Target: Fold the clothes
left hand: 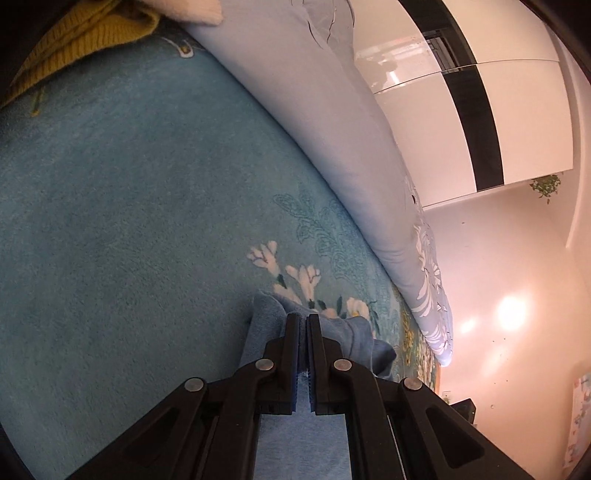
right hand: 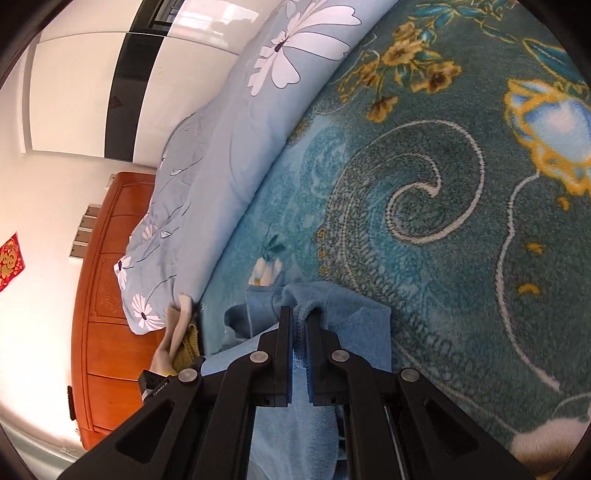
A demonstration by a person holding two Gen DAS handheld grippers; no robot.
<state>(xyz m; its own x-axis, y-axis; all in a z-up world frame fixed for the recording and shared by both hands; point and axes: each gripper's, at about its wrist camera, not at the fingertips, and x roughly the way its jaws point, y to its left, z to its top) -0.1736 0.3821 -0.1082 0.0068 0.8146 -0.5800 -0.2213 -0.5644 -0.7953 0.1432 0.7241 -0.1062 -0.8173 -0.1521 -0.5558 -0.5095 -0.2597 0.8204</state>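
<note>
A light blue garment (left hand: 267, 317) hangs bunched from my left gripper (left hand: 303, 321), which is shut on its edge above the teal floral blanket (left hand: 129, 221). In the right wrist view my right gripper (right hand: 299, 314) is shut on another part of the same blue garment (right hand: 354, 314), whose folds drape around both fingers and hang below them. A yellow knit garment (left hand: 81, 37) and a cream cloth (left hand: 184, 9) lie at the far top left of the left wrist view; they also show small in the right wrist view (right hand: 184, 350).
A pale blue flowered quilt (left hand: 332, 129) lies rolled along the blanket's edge, also in the right wrist view (right hand: 229, 147). Behind it stand a white and black wardrobe (left hand: 480, 110) and an orange wooden headboard (right hand: 107, 295). The patterned blanket (right hand: 461, 203) spreads to the right.
</note>
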